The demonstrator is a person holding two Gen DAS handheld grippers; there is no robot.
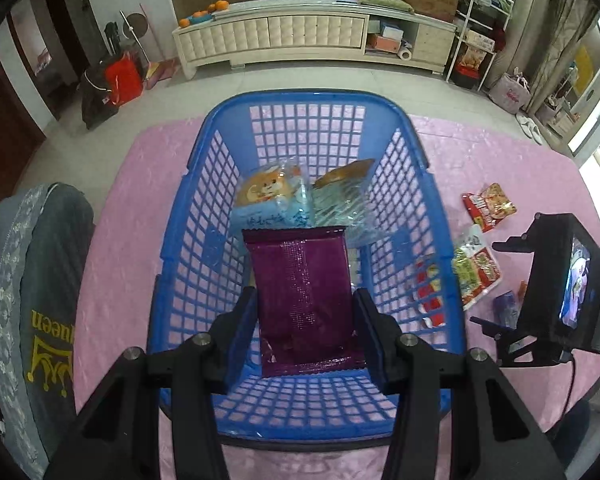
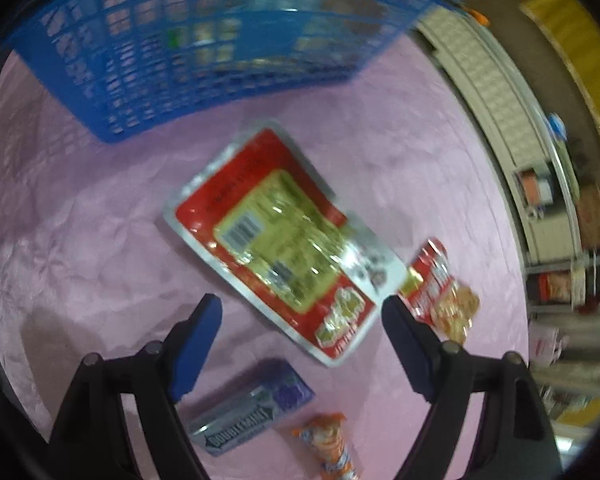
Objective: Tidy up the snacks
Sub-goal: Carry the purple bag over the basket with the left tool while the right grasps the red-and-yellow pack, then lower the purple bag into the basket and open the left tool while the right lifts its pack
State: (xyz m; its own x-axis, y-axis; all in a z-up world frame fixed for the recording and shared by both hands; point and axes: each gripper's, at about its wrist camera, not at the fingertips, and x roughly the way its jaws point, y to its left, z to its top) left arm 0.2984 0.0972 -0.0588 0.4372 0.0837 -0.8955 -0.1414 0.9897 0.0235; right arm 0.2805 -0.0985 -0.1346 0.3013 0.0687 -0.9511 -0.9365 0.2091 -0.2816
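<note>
A blue plastic basket (image 1: 204, 216) stands on the pink tablecloth and holds a bear-print snack bag (image 1: 274, 200), a clear wrapped snack (image 1: 342, 194) and a purple packet (image 1: 302, 292). My left gripper (image 1: 305, 320) is open over the basket, its fingers on either side of the purple packet, which lies against the basket floor. My right gripper (image 2: 302, 322) is open above the cloth over a large red and yellow snack packet (image 2: 280, 240). It also appears at the right of the left wrist view (image 1: 556, 292). The basket wall (image 2: 204, 52) is just beyond.
On the cloth lie a small red snack bag (image 2: 442, 292), a blue Doublemint gum pack (image 2: 252, 408) and an orange tube snack (image 2: 330, 446). A chair with grey clothing (image 1: 32, 320) stands at the left. A white cabinet (image 1: 312, 34) lines the far wall.
</note>
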